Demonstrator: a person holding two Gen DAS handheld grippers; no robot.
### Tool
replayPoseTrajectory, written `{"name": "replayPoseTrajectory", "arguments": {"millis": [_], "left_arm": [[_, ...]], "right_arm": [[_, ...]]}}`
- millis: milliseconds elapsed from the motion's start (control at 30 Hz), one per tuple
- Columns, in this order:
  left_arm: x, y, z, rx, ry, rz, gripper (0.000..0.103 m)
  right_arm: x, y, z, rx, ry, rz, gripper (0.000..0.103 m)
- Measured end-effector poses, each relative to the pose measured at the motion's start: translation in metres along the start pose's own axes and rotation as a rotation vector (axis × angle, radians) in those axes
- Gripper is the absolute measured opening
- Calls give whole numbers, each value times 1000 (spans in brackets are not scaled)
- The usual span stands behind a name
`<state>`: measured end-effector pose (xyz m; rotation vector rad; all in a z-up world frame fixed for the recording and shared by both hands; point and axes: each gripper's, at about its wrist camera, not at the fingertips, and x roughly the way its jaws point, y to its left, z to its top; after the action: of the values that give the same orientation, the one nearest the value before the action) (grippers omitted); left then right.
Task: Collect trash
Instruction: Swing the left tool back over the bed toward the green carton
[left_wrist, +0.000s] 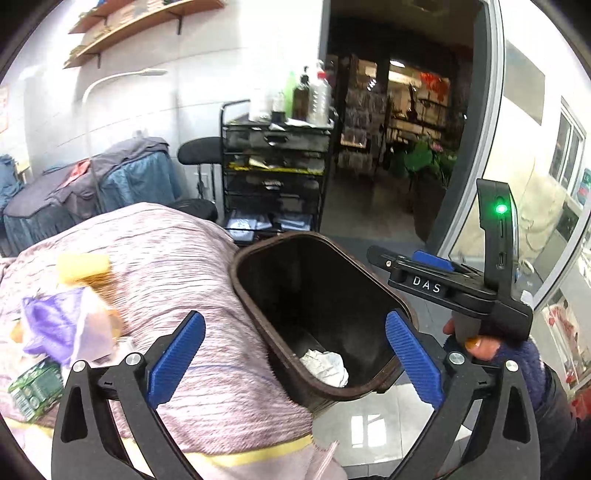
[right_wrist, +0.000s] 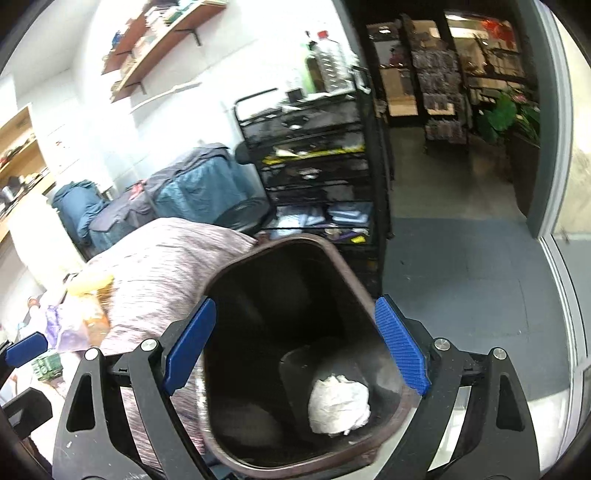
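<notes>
Both hand-held grippers, left and right, gape released over a smooth brown bin holding crumpled paper.

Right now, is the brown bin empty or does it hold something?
Not empty. The brown bin holds one crumpled white paper ball at its bottom; the rest of its dark inside looks bare.

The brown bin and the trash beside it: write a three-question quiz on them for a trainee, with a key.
1. True or false: the brown bin already holds a crumpled white paper.
2. Which stands over the bin's mouth: the left gripper or the right gripper?
3. Where does the remaining trash, such as the purple wrapper, lie?

Key: 1 true; 2 right gripper; 3 on the pink cloth beside the bin.
</notes>
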<state>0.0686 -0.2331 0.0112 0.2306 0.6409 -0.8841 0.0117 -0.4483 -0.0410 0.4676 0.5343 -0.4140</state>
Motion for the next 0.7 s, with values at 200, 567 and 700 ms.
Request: {"name": "replayPoseTrajectory", "arguments": {"millis": [200, 567, 700], "left_arm": [[-26, 29, -13, -55, -31, 70, 97], [-73, 105, -55, -195, -42, 225, 97], [-90, 138, -74, -259, -35, 280, 97]], "right_arm": [[-3, 45, -1, -92, -7, 99, 87], [8, 145, -20, -251, 90, 352, 87], [12, 182, -29, -318, 130, 416, 87]]}}
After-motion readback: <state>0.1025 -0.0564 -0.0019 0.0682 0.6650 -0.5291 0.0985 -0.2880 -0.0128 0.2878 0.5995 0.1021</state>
